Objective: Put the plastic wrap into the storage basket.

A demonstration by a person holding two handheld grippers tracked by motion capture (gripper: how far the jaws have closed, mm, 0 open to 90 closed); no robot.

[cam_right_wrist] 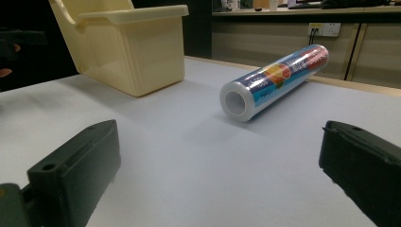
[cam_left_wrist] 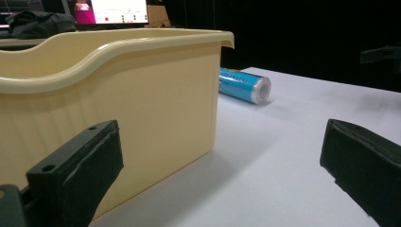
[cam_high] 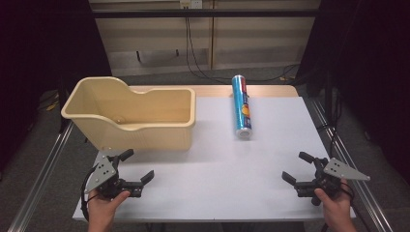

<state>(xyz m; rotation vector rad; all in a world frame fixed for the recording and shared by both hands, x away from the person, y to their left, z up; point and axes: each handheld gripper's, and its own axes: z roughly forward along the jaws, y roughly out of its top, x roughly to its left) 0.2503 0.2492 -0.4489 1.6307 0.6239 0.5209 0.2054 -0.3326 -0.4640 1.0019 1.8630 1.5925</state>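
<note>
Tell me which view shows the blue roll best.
The right gripper view: the blue roll lies close, with its open end and printed side clear. The high view shows the roll whole from above but small, right of the bin. In the left gripper view the bin hides part of it.

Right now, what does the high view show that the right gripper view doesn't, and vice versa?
High view alone: both hands, the left gripper and right gripper from above with jaws apart, the table's whole outline, and the inside of the cream plastic bin.

Right gripper view alone: the hollow white core of the blue wrap roll, and a wall socket.

Both: bin, roll lying on its side, white table.
</note>
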